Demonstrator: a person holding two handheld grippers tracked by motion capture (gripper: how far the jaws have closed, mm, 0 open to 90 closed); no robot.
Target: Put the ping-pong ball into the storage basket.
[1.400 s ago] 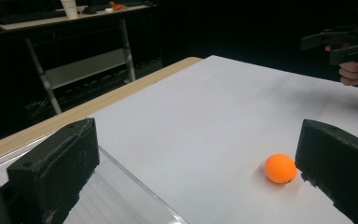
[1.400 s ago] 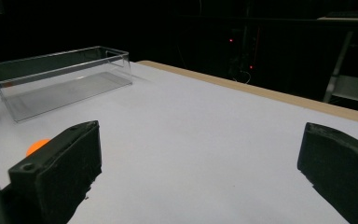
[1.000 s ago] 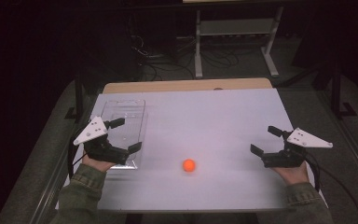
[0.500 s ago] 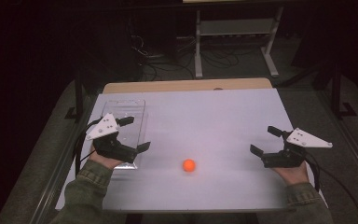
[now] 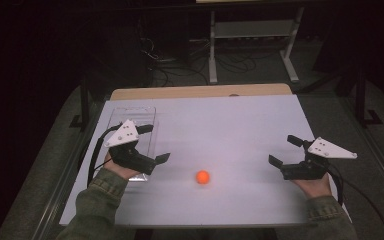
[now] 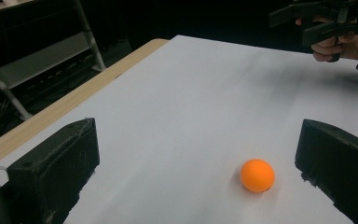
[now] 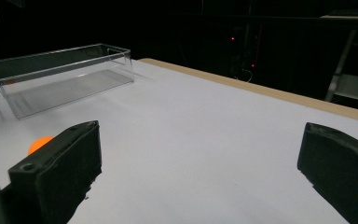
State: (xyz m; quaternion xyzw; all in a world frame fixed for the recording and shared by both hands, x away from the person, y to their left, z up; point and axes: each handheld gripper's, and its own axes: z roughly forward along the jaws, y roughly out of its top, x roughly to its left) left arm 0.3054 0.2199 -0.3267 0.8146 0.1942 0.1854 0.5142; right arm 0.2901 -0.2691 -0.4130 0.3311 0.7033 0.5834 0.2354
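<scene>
Orange ball (image 7: 39,143) half hidden behind near finger in right gripper view. Clear box (image 5: 130,131) partly covered by left gripper (image 5: 150,143) in high view. Forearms cut off at bottom edge.

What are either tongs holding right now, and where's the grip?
Nothing is held. The left tongs stand open with the orange ball lying loose on the table between the jaws, nearer one. The right tongs are open on nothing.
</scene>
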